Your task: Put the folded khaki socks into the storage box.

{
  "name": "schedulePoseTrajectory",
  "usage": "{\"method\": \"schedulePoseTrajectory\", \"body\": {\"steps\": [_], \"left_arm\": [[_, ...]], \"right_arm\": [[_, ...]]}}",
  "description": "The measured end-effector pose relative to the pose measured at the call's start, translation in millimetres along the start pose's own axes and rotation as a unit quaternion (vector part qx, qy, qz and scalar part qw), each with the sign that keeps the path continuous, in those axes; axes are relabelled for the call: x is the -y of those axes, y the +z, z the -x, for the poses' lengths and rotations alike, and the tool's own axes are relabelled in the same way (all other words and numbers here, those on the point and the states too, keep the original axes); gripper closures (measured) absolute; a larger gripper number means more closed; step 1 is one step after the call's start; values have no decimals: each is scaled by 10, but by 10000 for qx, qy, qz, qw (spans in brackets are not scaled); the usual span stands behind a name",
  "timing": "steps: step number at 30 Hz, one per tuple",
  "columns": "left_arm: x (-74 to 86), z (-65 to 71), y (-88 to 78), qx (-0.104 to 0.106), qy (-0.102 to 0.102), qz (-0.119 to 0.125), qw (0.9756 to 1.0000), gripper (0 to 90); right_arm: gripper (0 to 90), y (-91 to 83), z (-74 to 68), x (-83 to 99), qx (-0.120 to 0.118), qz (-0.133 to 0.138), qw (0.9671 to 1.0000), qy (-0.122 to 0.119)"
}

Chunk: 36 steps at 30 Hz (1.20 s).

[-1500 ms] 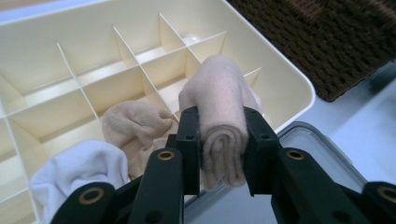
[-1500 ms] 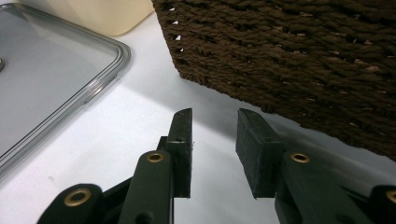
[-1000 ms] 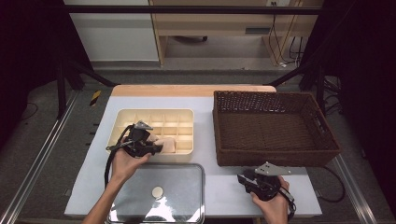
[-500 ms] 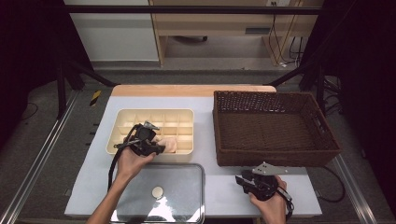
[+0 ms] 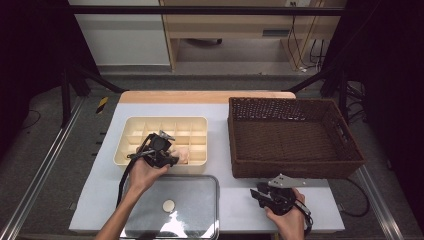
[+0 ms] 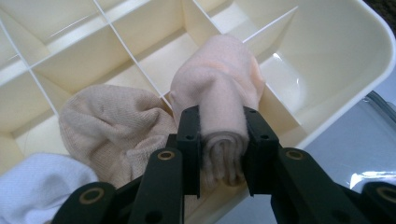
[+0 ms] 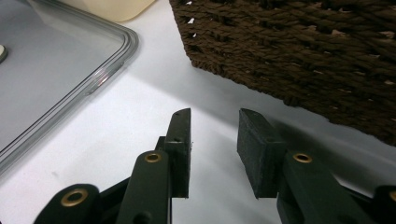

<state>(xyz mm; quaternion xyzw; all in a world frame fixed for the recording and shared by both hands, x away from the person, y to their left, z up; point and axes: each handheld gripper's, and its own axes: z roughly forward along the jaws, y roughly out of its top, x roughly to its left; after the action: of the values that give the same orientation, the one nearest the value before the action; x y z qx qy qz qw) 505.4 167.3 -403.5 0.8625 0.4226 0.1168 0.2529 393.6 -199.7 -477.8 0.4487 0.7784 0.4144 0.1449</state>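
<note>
Now your left gripper (image 6: 219, 140) is clenched on the pink rolled sock (image 6: 219, 98) over the tray (image 6: 336, 70) — next, lower it into a compartment; the right gripper (image 7: 212, 149) rests released.

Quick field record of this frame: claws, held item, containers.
left claw: shut on a rolled peach sock, over the cream divided tray
right claw: open, nothing between its pads, above the white table
tray contents: tan sock, white cloth
wicker basket: nothing visible inside
clear lid: flat on the table, front of the tray
</note>
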Motion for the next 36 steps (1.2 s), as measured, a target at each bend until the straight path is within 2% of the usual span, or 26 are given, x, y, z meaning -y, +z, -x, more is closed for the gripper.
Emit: {"method": "schedulePoseTrajectory", "body": {"steps": [3, 11, 18, 24, 28, 34, 36], "left_arm": [[-21, 11, 20, 2, 47, -47, 10000, 706], [-9, -21, 97, 233, -87, 19, 9997, 708], [-35, -3, 130, 194, -6, -81, 9998, 707], [9, -12, 139, 229, -62, 110, 9997, 707], [6, 21, 168, 134, -30, 84, 9999, 706], [19, 4, 169, 203, -106, 123, 9997, 699], [27, -7, 162, 251, -217, 181, 9993, 692]], "right_arm": [[660, 4, -6, 0, -16, -9, 10000, -9], [661, 12, -15, 3, -29, -43, 10000, 3], [661, 22, -26, 0, -37, -65, 10000, -3], [661, 24, -27, 3, -44, -59, 10000, -11], [661, 42, -38, 0, -46, -65, 10000, -51], [658, 47, -47, 1, -60, -95, 9999, -53], [653, 45, -43, 4, -59, -82, 9999, -41]]}}
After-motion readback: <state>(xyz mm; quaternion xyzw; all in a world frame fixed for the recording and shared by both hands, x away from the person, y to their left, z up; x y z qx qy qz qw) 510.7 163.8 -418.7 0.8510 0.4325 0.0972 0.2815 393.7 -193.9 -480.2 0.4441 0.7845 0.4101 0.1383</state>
